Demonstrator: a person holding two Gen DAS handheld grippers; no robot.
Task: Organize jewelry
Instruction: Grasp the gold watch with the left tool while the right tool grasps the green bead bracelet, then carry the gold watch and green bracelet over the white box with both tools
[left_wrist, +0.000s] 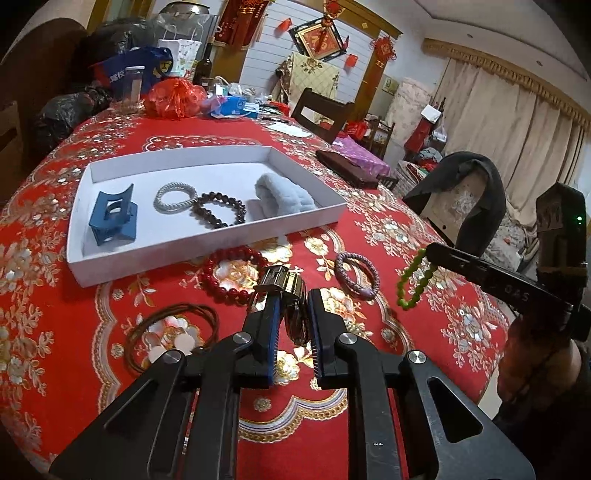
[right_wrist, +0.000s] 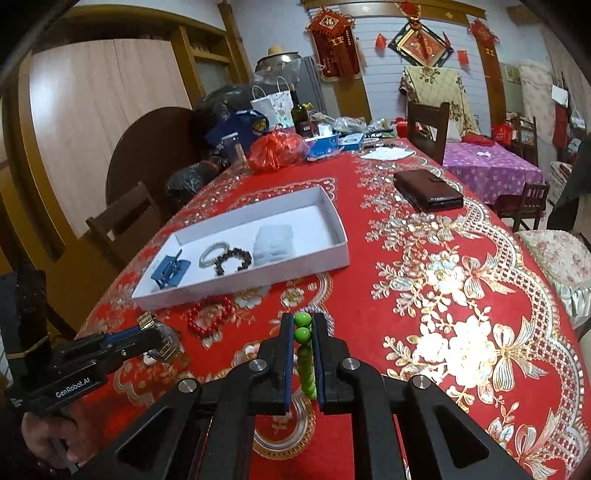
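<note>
Red floral tablecloth (right_wrist: 424, 302) fills the dining room; left gripper (left_wrist: 290, 306) clamps a watch (left_wrist: 288, 291), right gripper (right_wrist: 303, 332) a green bead bracelet (right_wrist: 304, 354), near the white tray (left_wrist: 207, 254).

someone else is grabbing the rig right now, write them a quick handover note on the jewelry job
Left gripper: shut on the metal watch, lifted off the cloth.
Right gripper: shut on the green bead bracelet, hanging clear of the table.
Done: white tray already holds the blue hair claw, grey hair tie, dark bead bracelet and pale fluffy band.
Left: drop the watch and the green bracelet in the tray, then collect the red bead bracelet, purple hair tie and brown hair ties, all on the tablecloth in front of the tray.
</note>
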